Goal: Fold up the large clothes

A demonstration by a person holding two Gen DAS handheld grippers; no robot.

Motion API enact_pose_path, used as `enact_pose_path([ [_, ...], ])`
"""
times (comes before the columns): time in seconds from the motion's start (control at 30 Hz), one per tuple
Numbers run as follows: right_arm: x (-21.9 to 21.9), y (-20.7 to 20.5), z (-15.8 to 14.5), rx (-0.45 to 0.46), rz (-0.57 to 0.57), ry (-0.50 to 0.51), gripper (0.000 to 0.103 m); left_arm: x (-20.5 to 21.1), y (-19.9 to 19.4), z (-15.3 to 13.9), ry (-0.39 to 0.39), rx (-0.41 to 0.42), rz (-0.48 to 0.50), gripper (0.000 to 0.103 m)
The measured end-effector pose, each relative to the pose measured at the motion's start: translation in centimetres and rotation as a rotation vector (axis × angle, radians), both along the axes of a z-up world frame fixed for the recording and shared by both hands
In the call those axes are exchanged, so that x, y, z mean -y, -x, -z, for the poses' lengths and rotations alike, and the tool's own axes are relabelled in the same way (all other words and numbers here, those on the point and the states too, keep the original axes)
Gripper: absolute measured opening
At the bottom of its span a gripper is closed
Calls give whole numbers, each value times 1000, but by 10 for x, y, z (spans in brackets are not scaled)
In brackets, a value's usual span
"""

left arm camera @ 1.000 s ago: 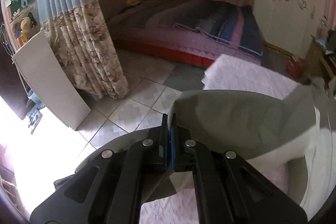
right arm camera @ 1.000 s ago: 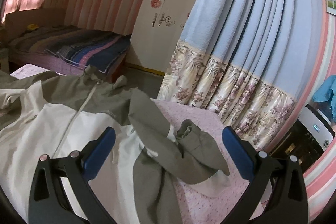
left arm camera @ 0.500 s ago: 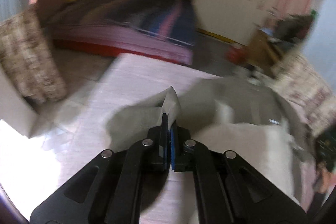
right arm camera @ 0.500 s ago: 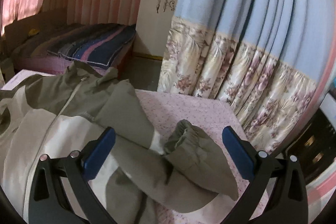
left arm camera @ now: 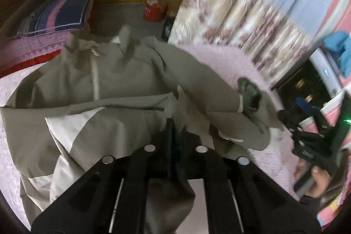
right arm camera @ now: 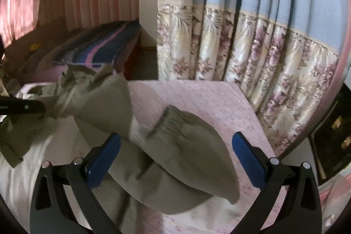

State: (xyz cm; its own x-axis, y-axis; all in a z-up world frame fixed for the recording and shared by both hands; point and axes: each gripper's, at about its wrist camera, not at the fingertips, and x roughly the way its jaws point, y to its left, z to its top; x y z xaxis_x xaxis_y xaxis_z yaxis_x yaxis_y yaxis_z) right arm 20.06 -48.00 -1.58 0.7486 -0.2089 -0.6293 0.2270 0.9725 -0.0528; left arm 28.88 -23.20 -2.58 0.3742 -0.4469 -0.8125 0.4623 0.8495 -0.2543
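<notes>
An olive and white jacket [left arm camera: 114, 89] lies front up on a pink cloth-covered table [left arm camera: 221, 58]. My left gripper [left arm camera: 173, 126] is shut on a fold of the jacket's left side and holds it over the jacket's middle. The jacket's other sleeve [right arm camera: 188, 146] is folded across, its cuff [right arm camera: 171, 120] on the pink cloth. My right gripper [right arm camera: 175, 152] is open and empty, its jaws wide on either side of that sleeve, just above it. The right gripper also shows in the left wrist view [left arm camera: 307, 122], beyond the cuff [left arm camera: 250, 95].
A blue and floral curtain [right arm camera: 252, 36] hangs just behind the table's far right edge. A bed with a striped blanket [right arm camera: 92, 47] stands beyond the table. A red container [left arm camera: 153, 8] sits on the floor by a white wardrobe. A dark appliance [right arm camera: 333, 135] stands at the right.
My left gripper has swung right across the table, carrying the jacket's left side over the body. My right gripper has moved forward and lower over the folded sleeve, still open.
</notes>
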Motion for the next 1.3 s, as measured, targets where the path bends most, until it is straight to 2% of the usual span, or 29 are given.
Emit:
enact_pose_path([
  [0.07,2,6,2,-7,7,23,101,15,2,4,-76,-7,9,14],
  [0.1,3,9,2,-8,9,28,101,14,4,2,-92,-6,25,23],
  [0.13,4,11,2,-7,9,28,101,15,8,-2,-71,3,62,66],
  [0.17,5,11,2,-6,8,27,101,9,14,-10,-54,27,67,100],
  [0.2,5,11,2,-6,6,23,101,2,23,-23,-48,109,36,97],
  [0.27,3,9,2,-7,7,20,101,-9,36,-44,-69,201,40,100],
  [0.37,-8,4,-1,-1,-16,5,101,-33,47,-66,-63,268,19,100],
  [0.43,-20,3,-2,1,-43,-4,101,-52,45,-68,-80,299,-18,100],
  [0.53,-49,2,-1,1,-125,-30,101,-98,39,-59,-175,365,-117,100],
  [0.6,-69,0,3,-13,-202,-95,101,-130,33,-45,-241,403,-183,100],
  [0.73,-118,-10,22,-92,-390,-220,101,-189,17,-1,-290,358,-240,100],
  [0.8,-143,-21,34,-150,-447,-234,91,-209,10,15,-286,321,-275,100],
  [0.83,-152,-28,42,-182,-463,-234,73,-218,7,22,-272,302,-287,100],
  [0.87,-157,-33,47,-205,-477,-246,48,-224,4,27,-260,287,-302,100],
  [0.93,-166,-47,56,-258,-520,-273,26,-232,0,32,-239,269,-314,100],
  [0.97,-169,-50,54,-255,-527,-238,17,-231,1,31,-238,271,-313,100],
  [1.0,-172,-52,46,-240,-530,-158,9,-232,0,30,-248,284,-313,100],
  [1.03,-171,-56,35,-215,-508,-65,6,-228,1,31,-257,293,-314,100],
  [1.07,-167,-59,25,-195,-485,10,6,-228,-1,28,-268,306,-315,100],
  [1.13,-157,-67,-5,-121,-391,295,6,-227,0,24,-272,316,-312,100],
  [1.17,-150,-71,-17,-98,-351,392,8,-227,-2,22,-271,318,-313,100],
  [1.2,-134,-81,-28,-126,-325,421,14,-225,-1,21,-269,320,-312,100],
  [1.23,-119,-90,-36,-158,-309,403,26,-224,-1,20,-263,321,-313,100],
  [1.27,-104,-94,-44,-146,-289,389,56,-224,-2,20,-258,319,-315,100],
  [1.3,-84,-95,-54,-121,-242,372,71,-223,-3,20,-250,314,-315,100],
])
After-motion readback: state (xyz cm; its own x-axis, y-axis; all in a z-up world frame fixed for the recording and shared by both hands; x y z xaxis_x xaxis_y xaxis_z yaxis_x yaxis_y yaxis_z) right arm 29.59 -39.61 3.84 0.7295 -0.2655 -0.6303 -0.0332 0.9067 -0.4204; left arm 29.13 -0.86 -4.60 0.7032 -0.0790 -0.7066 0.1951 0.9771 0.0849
